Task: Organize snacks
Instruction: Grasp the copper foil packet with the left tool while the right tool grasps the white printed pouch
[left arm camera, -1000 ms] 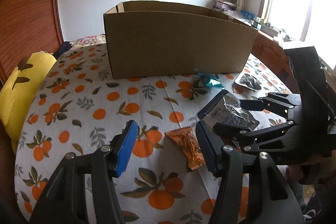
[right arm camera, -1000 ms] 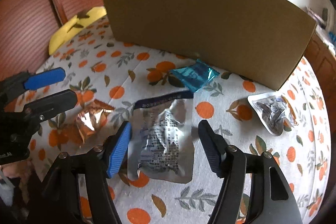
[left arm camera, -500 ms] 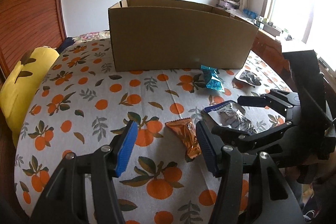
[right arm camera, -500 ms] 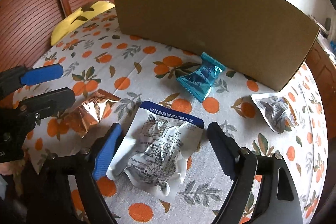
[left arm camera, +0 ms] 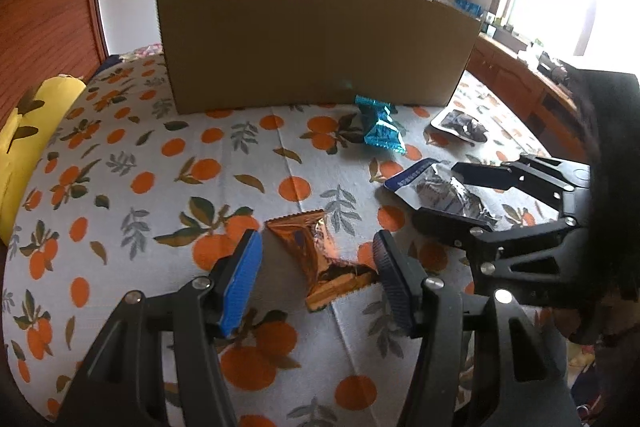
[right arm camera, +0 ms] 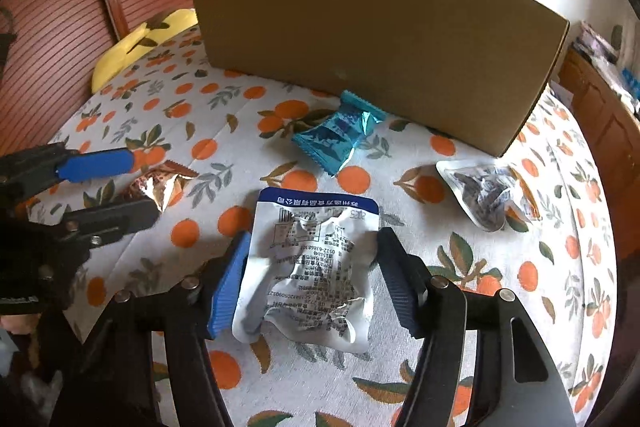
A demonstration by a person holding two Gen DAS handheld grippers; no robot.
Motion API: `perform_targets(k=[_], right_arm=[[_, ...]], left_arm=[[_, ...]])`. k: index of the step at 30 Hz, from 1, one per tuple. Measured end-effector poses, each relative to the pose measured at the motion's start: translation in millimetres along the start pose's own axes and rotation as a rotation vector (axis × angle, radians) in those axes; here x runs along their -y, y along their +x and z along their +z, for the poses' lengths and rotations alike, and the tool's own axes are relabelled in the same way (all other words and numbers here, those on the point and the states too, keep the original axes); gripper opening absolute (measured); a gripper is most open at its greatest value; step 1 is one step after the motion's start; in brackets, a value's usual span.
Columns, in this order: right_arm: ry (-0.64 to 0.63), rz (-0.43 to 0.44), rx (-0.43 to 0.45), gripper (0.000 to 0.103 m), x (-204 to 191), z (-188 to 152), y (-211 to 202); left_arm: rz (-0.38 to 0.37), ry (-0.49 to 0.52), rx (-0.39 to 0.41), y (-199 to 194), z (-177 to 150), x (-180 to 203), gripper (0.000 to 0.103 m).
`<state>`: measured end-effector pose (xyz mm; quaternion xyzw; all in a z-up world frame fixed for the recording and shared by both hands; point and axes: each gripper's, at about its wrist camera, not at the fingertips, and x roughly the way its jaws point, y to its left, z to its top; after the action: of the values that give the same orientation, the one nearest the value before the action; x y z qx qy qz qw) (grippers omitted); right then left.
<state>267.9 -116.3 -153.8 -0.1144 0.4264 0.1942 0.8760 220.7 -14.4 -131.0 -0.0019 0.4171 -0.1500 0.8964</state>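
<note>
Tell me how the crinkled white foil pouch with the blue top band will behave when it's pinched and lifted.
The crinkled white foil pouch with the blue band is wrinkled and puffed, so it will probably buckle rather than stay stiff. Its glossy film may slip between the closing right gripper pads. It looks light for its size.

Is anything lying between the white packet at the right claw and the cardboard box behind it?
Yes. The blue wrapper lies on the tablecloth between the white packet and the cardboard box, close to the box wall. The right claw is closing around the packet; lifting it over should clear the wrapper.
</note>
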Motion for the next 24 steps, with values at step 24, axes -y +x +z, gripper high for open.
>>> perform_targets(k=[24], right_arm=[[0.004, -0.001, 0.01, 0.066, 0, -1, 0]], left_arm=[[0.047, 0.012, -0.009, -4, -4, -4, 0.017]])
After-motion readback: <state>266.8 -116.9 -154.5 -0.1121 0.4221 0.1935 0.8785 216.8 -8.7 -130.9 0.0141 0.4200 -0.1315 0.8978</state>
